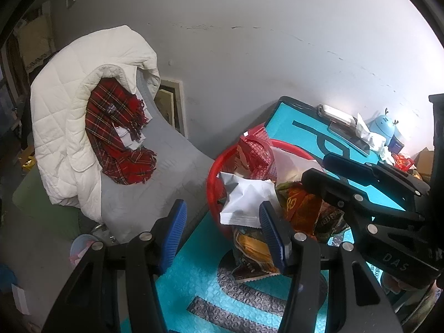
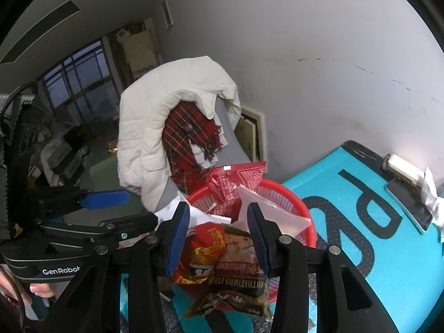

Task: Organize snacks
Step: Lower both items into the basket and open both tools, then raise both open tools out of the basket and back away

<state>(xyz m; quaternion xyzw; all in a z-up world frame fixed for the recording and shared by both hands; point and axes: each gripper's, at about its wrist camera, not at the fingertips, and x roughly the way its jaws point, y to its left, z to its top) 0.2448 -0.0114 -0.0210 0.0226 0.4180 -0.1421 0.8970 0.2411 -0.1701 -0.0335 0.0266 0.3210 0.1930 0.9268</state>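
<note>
A red mesh basket [image 1: 213, 172] [image 2: 308, 216] stands on a teal mat [image 1: 194, 277] and is heaped with snack packets. On top lie a white packet [image 1: 244, 199], an orange-red packet [image 1: 299, 208] [image 2: 205, 247], a brown packet [image 2: 238, 272], a red checked packet [image 1: 258, 152] [image 2: 230, 186] and a clear bag [image 2: 266, 208]. My left gripper [image 1: 224, 227] [image 2: 141, 208] hovers open at the basket's near-left side, with its right pad beside the white packet. Open too, my right gripper [image 2: 219, 236] [image 1: 317, 166] hangs over the orange-red and brown packets and grips nothing.
A grey chair draped with a white quilted jacket [image 1: 69, 111] [image 2: 144, 127] and a red tartan scarf [image 1: 116, 130] stands just past the table's left edge. At the mat's far end lie a white case [image 1: 335, 115], crumpled tissue [image 1: 369, 136] and a blue gadget [image 1: 384, 126]. A hand [image 2: 38, 291] holds the left gripper.
</note>
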